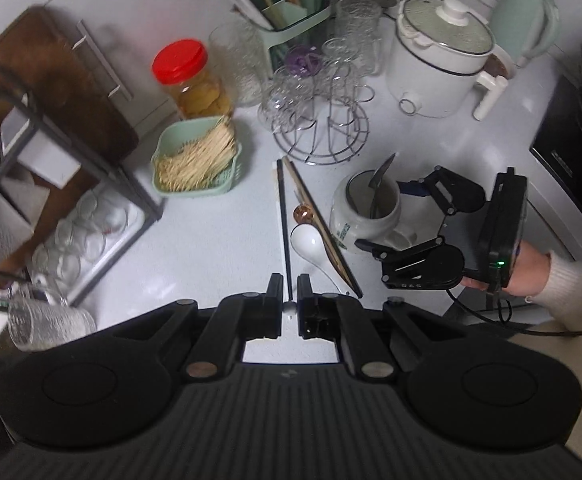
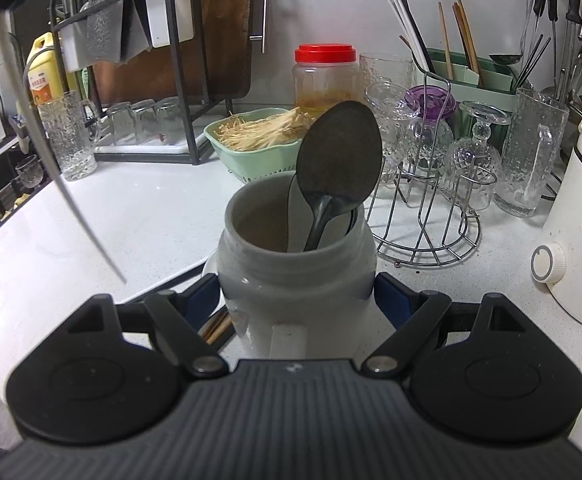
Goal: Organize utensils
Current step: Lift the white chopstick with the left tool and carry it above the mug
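Holding two items at once, I list the scene as follows.

Left tongs point(image 1: 290, 294): jaws nearly together, pinched on a thin black chopstick point(image 1: 283, 220) near its pale-tipped end. In the left wrist view the stick runs straight away from the jaws; in the right wrist view it hangs as a blurred pale streak above the surface.

Right tongs point(image 2: 297, 292): jaws standing wide, blue pads pressed on either side of a white ceramic jar point(image 2: 291, 276). A person's hand point(image 1: 527, 276) in a pale sleeve carries them.

White ceramic jar: upright on the white surface point(image 1: 219, 240), mouth open. Inside, a dark spoon point(image 2: 341, 168) stands bowl up, leaning on the far rim.

Loose utensils, on the surface just left of the jar: a white ceramic spoon point(image 1: 311, 246), bowl up; a wooden chopstick point(image 1: 319, 224) lying slantwise beside it, passing close to the jar; a small amber object at the spoon's far end, which I cannot identify.

Other stock, farther back:
- green basket point(image 1: 171, 188) heaped with pale wooden picks;
- red-lidded jar point(image 1: 189, 80) of yellow contents;
- wire glass rack point(image 1: 323, 136) bearing upturned glasses;
- green utensil caddy point(image 1: 291, 20) with chopsticks and straws;
- white cooker point(image 1: 439, 60) with lid;
- pale green kettle point(image 1: 531, 20);
- dark metal dish rack point(image 1: 71, 160) with glasses on its lower tray.
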A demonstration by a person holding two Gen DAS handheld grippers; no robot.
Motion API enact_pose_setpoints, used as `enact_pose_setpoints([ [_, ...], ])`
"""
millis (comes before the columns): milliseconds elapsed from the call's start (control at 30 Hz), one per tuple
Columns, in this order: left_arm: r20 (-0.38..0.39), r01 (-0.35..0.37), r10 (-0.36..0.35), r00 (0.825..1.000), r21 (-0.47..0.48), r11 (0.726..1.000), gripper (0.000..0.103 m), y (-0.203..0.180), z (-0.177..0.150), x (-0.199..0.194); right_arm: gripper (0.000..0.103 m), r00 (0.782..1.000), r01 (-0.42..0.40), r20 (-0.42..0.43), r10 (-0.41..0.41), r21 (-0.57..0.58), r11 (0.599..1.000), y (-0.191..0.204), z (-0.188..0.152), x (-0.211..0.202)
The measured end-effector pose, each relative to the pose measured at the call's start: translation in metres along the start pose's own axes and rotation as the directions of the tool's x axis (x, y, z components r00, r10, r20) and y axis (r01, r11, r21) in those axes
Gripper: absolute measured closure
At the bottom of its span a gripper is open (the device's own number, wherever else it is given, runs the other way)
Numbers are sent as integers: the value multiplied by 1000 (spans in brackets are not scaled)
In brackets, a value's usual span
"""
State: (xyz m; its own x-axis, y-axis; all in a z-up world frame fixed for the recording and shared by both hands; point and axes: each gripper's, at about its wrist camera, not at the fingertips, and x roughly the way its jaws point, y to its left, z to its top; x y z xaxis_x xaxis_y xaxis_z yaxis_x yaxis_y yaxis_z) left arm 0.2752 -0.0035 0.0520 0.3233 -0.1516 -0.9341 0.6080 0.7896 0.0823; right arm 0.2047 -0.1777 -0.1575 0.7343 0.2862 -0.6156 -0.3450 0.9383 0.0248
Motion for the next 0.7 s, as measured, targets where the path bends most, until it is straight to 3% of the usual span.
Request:
enact_pose_setpoints([
  [300,72,39,-45,996,79,996,95,-14,27,-54,17,1000,16,-13,-16,4,1000,3,2,1],
  [500,154,72,-90,984,120,990,95,-22,50,-86,17,999,23,-23,-23,0,1000,4,3,2],
  [700,199,86,-121,973,175,981,95,-31,76,-92,16,999,27,-31,-27,-9,1000,4,4,2],
])
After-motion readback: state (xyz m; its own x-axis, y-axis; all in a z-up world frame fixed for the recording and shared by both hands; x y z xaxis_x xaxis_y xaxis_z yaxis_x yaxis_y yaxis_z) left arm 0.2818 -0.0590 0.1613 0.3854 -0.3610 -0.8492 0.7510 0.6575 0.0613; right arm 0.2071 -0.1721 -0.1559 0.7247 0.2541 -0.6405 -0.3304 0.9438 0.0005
